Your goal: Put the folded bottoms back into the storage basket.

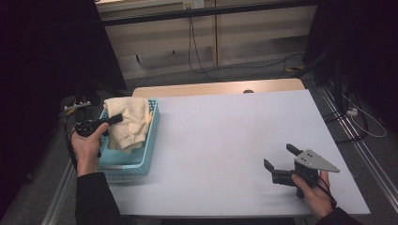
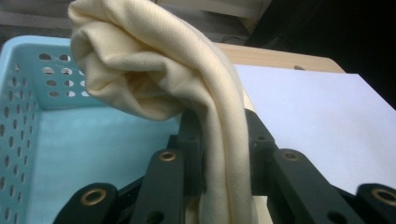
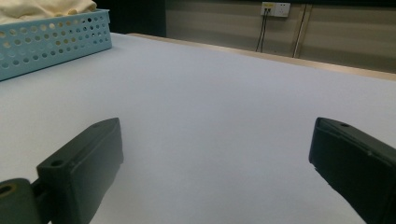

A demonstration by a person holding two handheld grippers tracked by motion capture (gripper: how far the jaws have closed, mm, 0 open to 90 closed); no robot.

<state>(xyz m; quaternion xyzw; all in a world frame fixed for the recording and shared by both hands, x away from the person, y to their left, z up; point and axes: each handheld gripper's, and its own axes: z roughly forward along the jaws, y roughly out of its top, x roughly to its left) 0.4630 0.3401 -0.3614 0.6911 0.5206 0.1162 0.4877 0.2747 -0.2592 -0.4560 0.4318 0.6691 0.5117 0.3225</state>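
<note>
Cream cloth point(image 2: 159, 70) hangs over the blue basket point(image 1: 151, 140), and we see our left gripper point(image 1: 115, 119) pinching a fold of it tight between its two black jaws. The basket sits at the left edge of the white table point(image 1: 225, 136), and the cloth lifts partly out of it. Our right gripper point(image 1: 280, 159) rests low over the bare table near the right side, well apart from the basket. Its jaws are spread wide and hold nothing.
</note>
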